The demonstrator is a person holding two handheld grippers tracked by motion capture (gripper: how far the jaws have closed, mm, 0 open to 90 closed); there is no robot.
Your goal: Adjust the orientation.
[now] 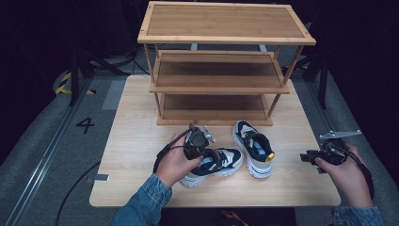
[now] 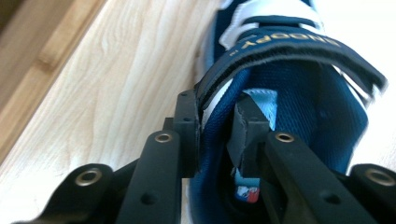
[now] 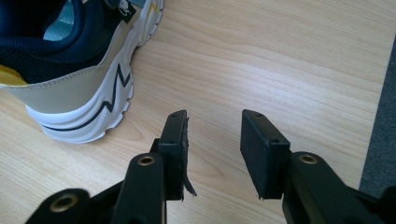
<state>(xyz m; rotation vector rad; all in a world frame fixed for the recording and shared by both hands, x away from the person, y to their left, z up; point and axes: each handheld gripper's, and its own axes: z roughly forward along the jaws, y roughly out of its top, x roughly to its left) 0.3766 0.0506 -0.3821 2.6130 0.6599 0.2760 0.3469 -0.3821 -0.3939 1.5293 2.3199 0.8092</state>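
Observation:
Two navy, white and beige sneakers sit on the wooden table point(image 1: 136, 141) in front of a shoe rack point(image 1: 221, 84). The near sneaker point(image 1: 221, 165) points its toe right. My left gripper point(image 1: 203, 151) is shut on its collar. In the left gripper view, the gripper point(image 2: 217, 121) has one jaw outside the blue wall of the sneaker point(image 2: 299, 93) and one inside. The other sneaker point(image 1: 254, 148) stands upright, toe toward the rack. My right gripper point(image 1: 307, 157) hangs open and empty near the table's right edge. In the right gripper view, the gripper point(image 3: 215, 140) is beside that sneaker's heel point(image 3: 79, 88).
The bamboo rack has three bare shelves and stands at the back of the table. Bare tabletop point(image 3: 280, 56) lies in front of the right gripper. The grey floor point(image 1: 47, 141) beyond the table's left edge carries a painted 4 point(image 1: 85, 125) and cables.

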